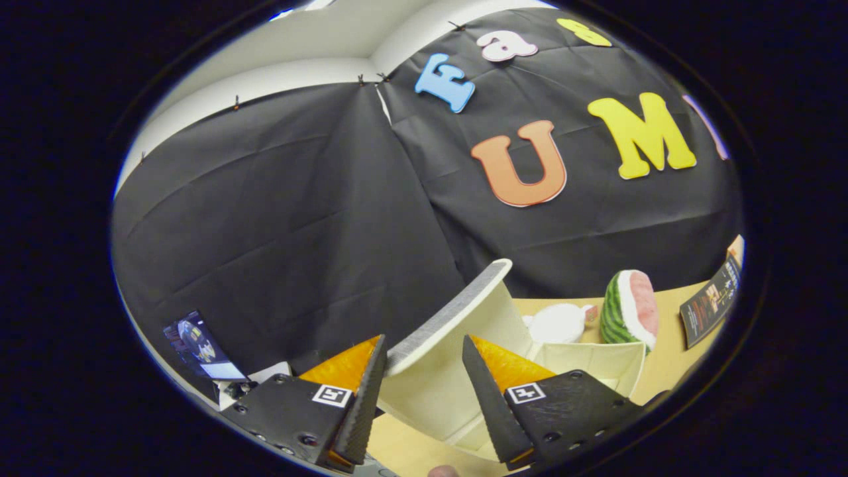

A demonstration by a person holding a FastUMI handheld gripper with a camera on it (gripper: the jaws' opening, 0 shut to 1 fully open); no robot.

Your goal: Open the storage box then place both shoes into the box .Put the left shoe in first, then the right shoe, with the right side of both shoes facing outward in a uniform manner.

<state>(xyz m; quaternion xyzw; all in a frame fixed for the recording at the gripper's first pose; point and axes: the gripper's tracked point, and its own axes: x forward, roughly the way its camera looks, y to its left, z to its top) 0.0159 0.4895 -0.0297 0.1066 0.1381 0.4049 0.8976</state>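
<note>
- Between the 2 fingers of the hand-held gripper (424, 397) stands the raised cream-white lid (444, 344) of the storage box, its ribbed grey edge tilting up and away toward the black cloth wall.
- Released is how the hand-held gripper reads: the fingers stand apart on either side of the lid, and whether either one touches it I cannot tell.
- Just beyond the right finger sits the cream-white rectangular storage box (596, 364) on the tan wooden bench (669, 358), its open cavity showing pale walls; I can make out no shoe inside.
- Near the box, farther along the bench, lie a soft white rounded object (560, 322), which may be 1 of the shoes though I cannot be sure, and a plush watermelon slice with green rind and pink flesh (629, 311).
- A dark printed leaflet (712, 301) lies beyond the watermelon; another printed card (195, 344) leans by the wall past the left finger.
- My judgement: step 1, opening the box, is under way or nearly done, with the lid up but not clearly resting back.
- To do it well, swing the lid along its hinge arc rather than pushing straight, keep pressure light so the box does not slide, and let go only once the lid stays open by itself.
- Afterwards, the left shoe goes in first.
</note>
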